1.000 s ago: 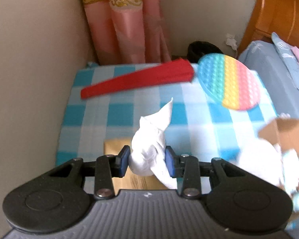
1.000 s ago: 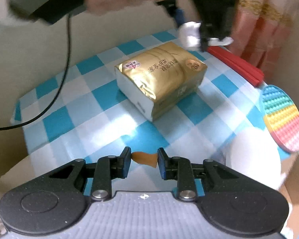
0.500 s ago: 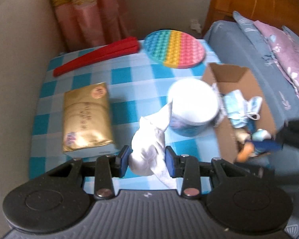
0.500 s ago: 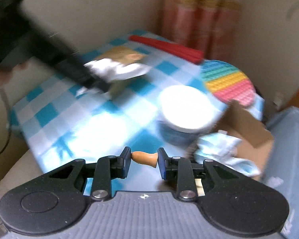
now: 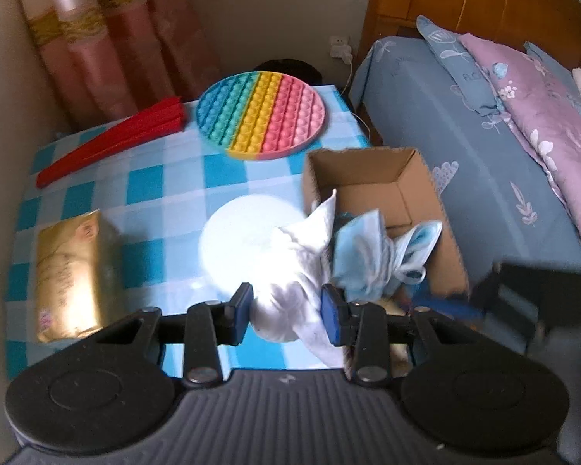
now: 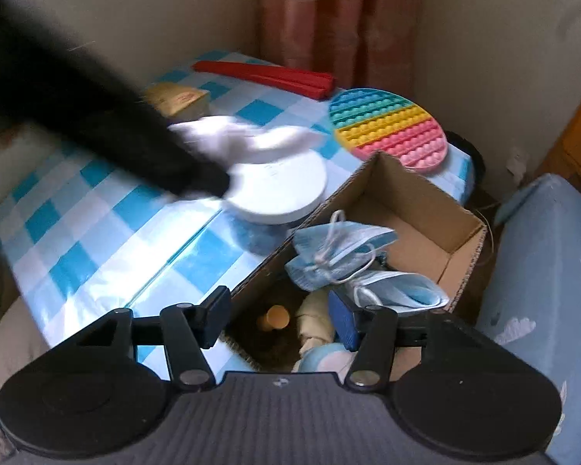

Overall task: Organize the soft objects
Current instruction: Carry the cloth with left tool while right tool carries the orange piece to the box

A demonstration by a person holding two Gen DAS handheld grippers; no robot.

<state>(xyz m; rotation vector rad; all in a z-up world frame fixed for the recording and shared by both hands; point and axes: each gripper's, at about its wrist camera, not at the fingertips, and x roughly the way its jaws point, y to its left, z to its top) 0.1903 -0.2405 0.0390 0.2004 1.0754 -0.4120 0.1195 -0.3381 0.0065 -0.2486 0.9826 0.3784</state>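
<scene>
White crumpled tissue (image 5: 290, 290) sits pinched between the blue pads of our left gripper (image 5: 286, 312), which we hold above the near edge of the blue-and-white checked tablecloth (image 5: 174, 178), just beside the open brown cardboard box (image 5: 406, 170) at the table's right edge. Our right gripper (image 6: 279, 319) hangs over the near end of that box, its jaws opening with nothing pressed between them; below them, inside the box, lies a small orange cork-shaped piece (image 6: 277, 316) next to a cream soft toy (image 6: 313, 317). Crumpled pale blue face masks (image 6: 341, 255) fill the box's middle. On the cloth we see a round white lid (image 6: 282, 193) touching the box's left wall, a gold tissue pack (image 5: 73, 275) at the left edge, a folded red fan (image 5: 112, 139) and a round rainbow bubble mat (image 5: 261, 114) along the far edge.
</scene>
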